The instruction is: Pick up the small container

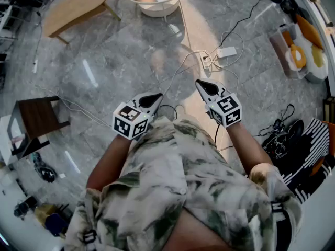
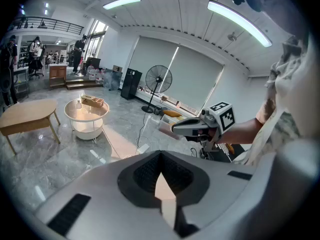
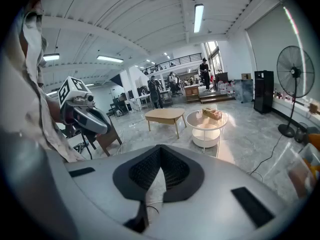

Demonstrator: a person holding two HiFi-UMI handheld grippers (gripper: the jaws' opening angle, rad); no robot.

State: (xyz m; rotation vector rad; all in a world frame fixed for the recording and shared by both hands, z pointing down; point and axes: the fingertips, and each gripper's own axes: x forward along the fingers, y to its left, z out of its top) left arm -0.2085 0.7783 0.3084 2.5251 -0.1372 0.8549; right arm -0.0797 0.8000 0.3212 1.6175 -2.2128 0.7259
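You hold the left gripper and right gripper before your chest, both tilted downward, jaws together, empty. Two tables ahead: a round table and a wooden table.

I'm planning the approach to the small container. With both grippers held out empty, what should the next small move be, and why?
Probably step toward the round white table, where the likely container, a small box, sits. The left gripper and right gripper are shut, empty and far from it across the floor.
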